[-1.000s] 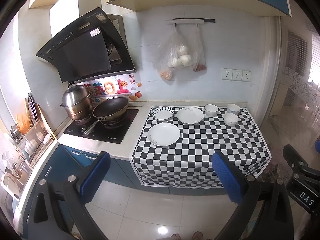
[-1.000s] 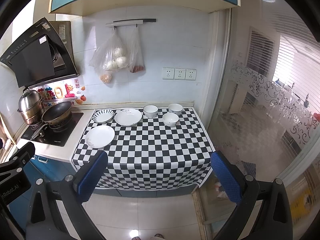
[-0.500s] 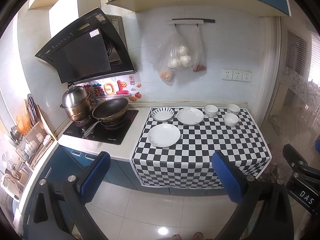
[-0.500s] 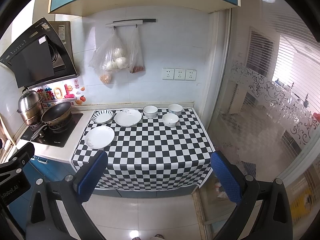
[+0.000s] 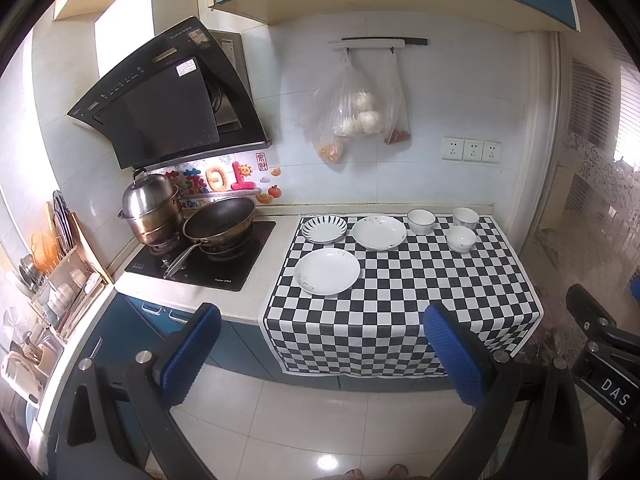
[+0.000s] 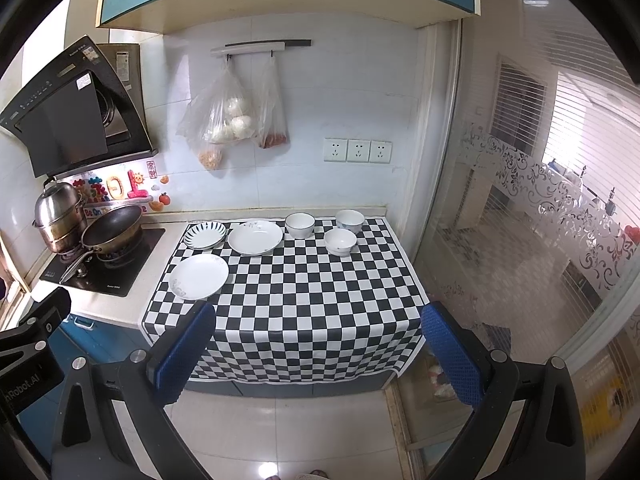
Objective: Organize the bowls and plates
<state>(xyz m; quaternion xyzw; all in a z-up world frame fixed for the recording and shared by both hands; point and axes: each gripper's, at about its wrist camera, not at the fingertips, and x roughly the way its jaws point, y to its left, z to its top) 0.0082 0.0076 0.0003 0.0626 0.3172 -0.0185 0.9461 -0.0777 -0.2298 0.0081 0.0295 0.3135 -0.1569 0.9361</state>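
On the checkered cloth point(image 5: 400, 296) lie three plates: a plain white plate point(image 5: 327, 271) at the front left, a striped plate point(image 5: 324, 229) behind it, and a wider white plate point(image 5: 379, 232) beside that. Three small white bowls point(image 5: 461, 239) stand at the back right. The right wrist view has the same set: front plate point(image 6: 199, 277), striped plate point(image 6: 205, 235), wide plate point(image 6: 255, 237), bowls point(image 6: 340, 241). My left gripper point(image 5: 322, 356) and right gripper point(image 6: 316, 356) both hang open and empty, well short of the counter, above the floor.
A wok point(image 5: 219, 221) and a steel pot point(image 5: 151, 209) sit on the hob to the left. A dish rack point(image 5: 48, 280) stands at far left. Plastic bags point(image 5: 356, 116) hang on the wall. A frosted glass door point(image 6: 540, 240) borders the right.
Both views have shifted only slightly; the dishes stay where they were and both grippers remain open.
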